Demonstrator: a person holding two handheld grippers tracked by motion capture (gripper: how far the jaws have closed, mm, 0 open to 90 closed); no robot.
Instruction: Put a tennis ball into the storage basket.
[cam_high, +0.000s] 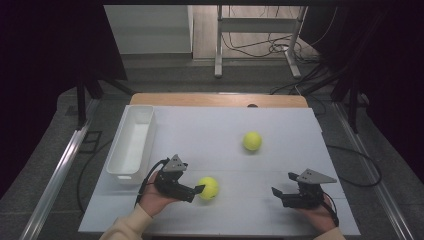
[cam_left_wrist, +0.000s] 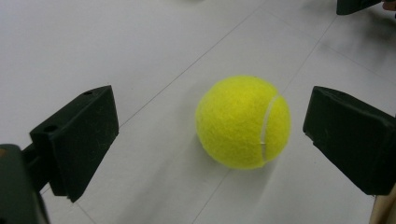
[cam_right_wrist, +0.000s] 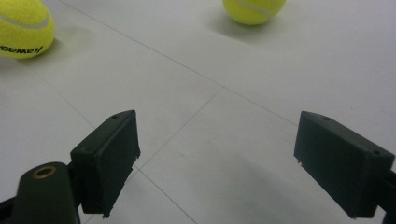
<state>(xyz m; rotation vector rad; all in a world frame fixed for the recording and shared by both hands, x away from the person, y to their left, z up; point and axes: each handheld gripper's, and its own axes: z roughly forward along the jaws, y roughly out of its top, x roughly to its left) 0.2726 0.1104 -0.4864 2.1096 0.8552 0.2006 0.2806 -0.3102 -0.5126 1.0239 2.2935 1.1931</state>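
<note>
Two black jaws of the left gripper stand wide open, with the near tennis ball between them, not touching. It sits on the white table. Farther off lies another ball. Beside it, the right gripper is open too, holding nothing.

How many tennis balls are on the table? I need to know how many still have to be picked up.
2. One tennis ball lies near the front, between the jaws of the open left hand-held gripper. The other ball lies farther back, right of centre.
</note>
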